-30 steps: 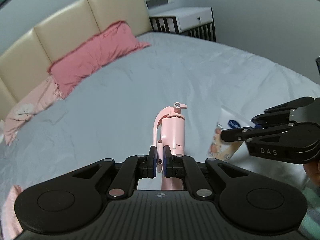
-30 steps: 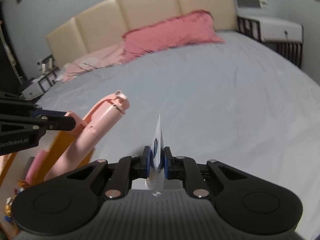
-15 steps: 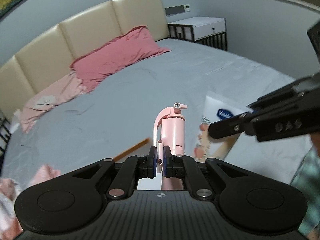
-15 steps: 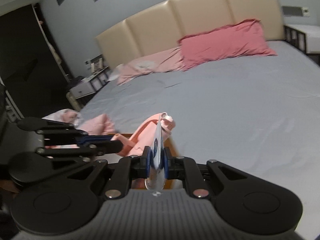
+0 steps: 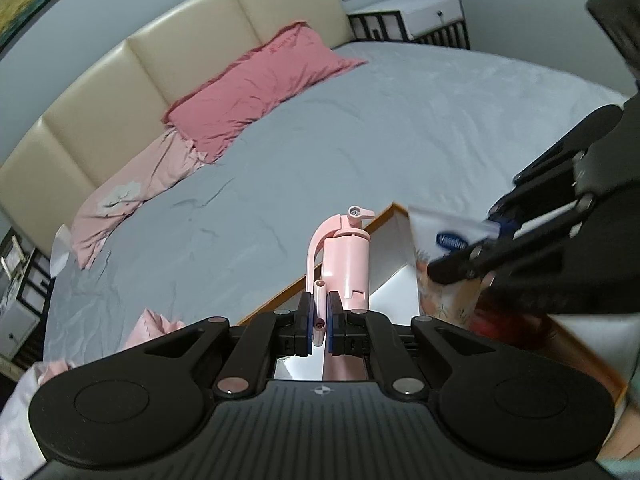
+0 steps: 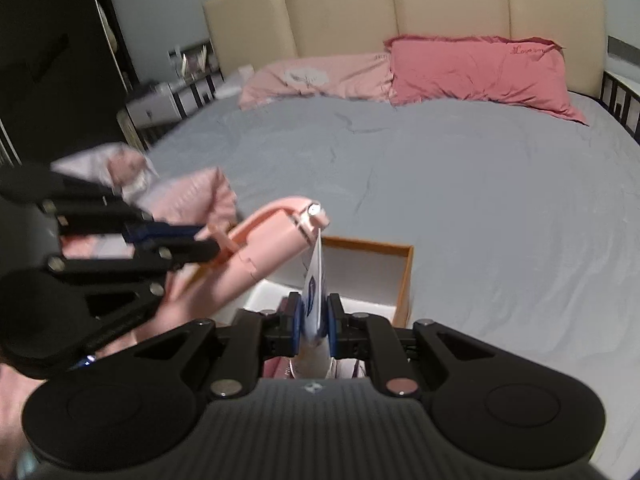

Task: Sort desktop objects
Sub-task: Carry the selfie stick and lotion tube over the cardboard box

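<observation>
My left gripper (image 5: 319,320) is shut on the thin lever of a pink extinguisher-shaped bottle (image 5: 346,264), which stands up ahead of its fingers. My right gripper (image 6: 314,314) is shut on a white Vaseline tube (image 6: 317,276), held edge-on. Both hang over a wooden-rimmed box with a white inside (image 6: 404,276), which lies on the bed. In the left wrist view the tube (image 5: 450,236) and the right gripper (image 5: 494,236) sit at the right over the box (image 5: 384,246). In the right wrist view the pink bottle (image 6: 264,248) and left gripper (image 6: 200,242) come in from the left.
A grey bedsheet (image 6: 480,200) spreads around the box. A dark pink pillow (image 6: 480,72) and a pale pink pillow (image 6: 316,80) lie against the cream headboard (image 6: 400,12). Crumpled pink cloth (image 6: 188,196) lies left of the box. Nightstands (image 5: 424,20) flank the bed.
Both grippers have swept sideways across the bed, each keeping its object. The wooden-rimmed box has come into view under them, and the right gripper now sits closer to the left one.
</observation>
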The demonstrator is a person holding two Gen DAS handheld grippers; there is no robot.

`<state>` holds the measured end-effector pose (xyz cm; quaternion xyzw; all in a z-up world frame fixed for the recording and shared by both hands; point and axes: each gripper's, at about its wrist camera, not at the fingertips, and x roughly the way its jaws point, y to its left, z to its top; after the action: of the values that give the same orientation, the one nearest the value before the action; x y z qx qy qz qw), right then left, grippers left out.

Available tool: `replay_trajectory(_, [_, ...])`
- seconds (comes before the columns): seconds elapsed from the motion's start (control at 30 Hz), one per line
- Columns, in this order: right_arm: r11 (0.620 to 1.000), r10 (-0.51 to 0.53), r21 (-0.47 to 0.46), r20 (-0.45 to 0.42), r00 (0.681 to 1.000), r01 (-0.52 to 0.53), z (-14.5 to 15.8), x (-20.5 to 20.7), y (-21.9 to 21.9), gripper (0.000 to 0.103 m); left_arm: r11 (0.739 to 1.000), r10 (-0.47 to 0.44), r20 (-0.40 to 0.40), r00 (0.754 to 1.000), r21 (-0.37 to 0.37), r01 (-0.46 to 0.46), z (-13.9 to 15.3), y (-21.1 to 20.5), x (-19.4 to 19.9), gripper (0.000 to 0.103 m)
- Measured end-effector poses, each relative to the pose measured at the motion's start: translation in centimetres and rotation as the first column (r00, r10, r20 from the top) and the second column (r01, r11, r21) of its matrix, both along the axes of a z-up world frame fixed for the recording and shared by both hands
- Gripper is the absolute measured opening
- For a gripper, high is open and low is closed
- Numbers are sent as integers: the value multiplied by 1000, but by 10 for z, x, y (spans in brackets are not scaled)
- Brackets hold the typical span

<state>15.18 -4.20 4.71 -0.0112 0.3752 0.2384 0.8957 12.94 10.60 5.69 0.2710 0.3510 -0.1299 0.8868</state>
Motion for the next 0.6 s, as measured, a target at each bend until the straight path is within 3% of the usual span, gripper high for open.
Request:
replay_trajectory(0.17, [991, 11, -131, 34, 999, -6, -25, 5, 24, 13, 992, -97, -4, 995, 78, 97, -17, -4, 13, 6])
replay_trajectory(0.27, [987, 15, -157, 21, 1000, -11, -34, 8, 26, 13, 977, -153, -16, 988, 146, 153, -31, -8, 18, 6])
replay_trajectory(0.43, [984, 23, -174, 3, 1000, -22, -48, 14, 34, 13, 931, -267, -36, 963, 249, 268, -60, -12, 18, 6])
replay_trajectory(0.6, [983, 47, -174, -39, 998, -53, -59, 21, 35, 13, 884, -360, -50, 932, 300, 358, -80, -12, 18, 7])
